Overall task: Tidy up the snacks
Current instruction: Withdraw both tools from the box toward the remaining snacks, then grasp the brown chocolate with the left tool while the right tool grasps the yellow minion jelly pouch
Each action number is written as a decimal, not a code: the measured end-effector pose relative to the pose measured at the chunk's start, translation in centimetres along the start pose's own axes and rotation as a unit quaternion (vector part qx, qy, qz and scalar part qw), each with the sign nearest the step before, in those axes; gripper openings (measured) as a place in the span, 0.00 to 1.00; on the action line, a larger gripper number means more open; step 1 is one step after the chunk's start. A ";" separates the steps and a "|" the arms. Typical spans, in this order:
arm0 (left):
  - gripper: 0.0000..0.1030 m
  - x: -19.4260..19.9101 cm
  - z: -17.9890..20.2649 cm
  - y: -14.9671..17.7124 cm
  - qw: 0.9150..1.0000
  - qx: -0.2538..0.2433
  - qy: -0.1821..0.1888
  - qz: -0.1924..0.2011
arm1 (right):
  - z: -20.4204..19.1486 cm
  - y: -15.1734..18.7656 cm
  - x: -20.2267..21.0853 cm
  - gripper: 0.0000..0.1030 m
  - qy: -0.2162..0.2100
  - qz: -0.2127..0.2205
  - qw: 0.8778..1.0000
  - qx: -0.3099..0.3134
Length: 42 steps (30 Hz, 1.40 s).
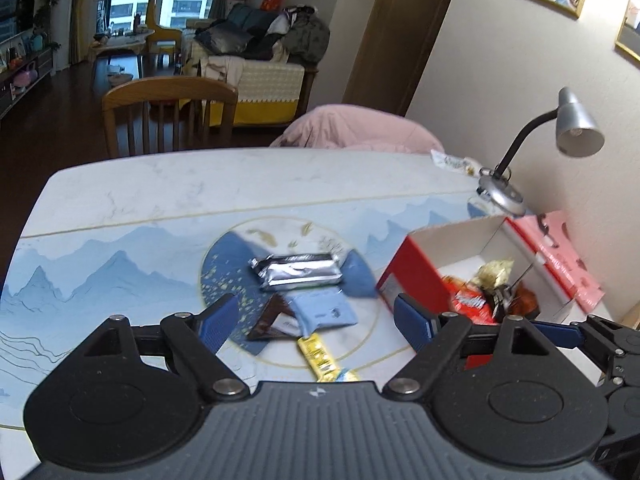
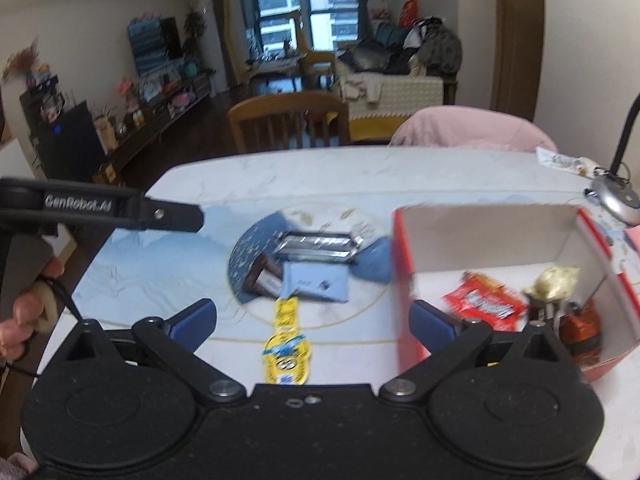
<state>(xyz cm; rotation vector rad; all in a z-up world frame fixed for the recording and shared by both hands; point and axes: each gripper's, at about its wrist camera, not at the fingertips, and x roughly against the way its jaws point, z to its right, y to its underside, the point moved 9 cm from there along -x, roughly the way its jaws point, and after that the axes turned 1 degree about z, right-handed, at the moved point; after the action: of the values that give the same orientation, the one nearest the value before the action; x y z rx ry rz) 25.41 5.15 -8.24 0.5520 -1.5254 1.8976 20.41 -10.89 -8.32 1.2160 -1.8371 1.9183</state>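
Several snacks lie in the middle of the table: a silver packet (image 1: 296,271) (image 2: 318,245), a light blue packet (image 1: 326,312) (image 2: 316,282), a dark brown packet (image 1: 274,318) (image 2: 262,276) and a yellow packet (image 1: 322,360) (image 2: 286,344). A red box (image 1: 416,276) (image 2: 404,256) with white inside stands to the right and holds a red packet (image 1: 472,306) (image 2: 486,304) and a gold-wrapped sweet (image 1: 494,274) (image 2: 554,282). My left gripper (image 1: 316,322) is open above the loose snacks, empty. My right gripper (image 2: 312,320) is open over the yellow packet, empty.
A silver desk lamp (image 1: 576,124) stands at the table's far right with its base (image 2: 616,200) behind the box. A pink lid (image 1: 560,256) lies right of the box. A wooden chair (image 1: 168,114) and a pink-covered chair (image 1: 356,128) stand at the far edge.
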 end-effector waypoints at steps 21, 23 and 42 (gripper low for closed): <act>0.82 -9.7 -3.0 3.2 0.993 -0.056 -0.010 -0.105 | -1.4 6.0 -8.6 0.86 0.010 -0.117 0.993 0.015; 0.82 -10.5 -2.9 3.1 0.992 -0.060 -0.010 -0.111 | -1.3 6.0 -9.2 0.85 0.013 -0.123 0.992 0.016; 0.52 -17.9 -3.7 3.0 0.971 -0.044 0.021 -0.234 | -2.6 5.6 -13.7 0.72 -0.002 -0.186 0.979 0.089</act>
<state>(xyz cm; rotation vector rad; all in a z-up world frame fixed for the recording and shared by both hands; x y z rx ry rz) 36.33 4.50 -23.22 0.7521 -1.3033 1.4635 24.36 -4.51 -21.34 1.4950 -1.3397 1.8892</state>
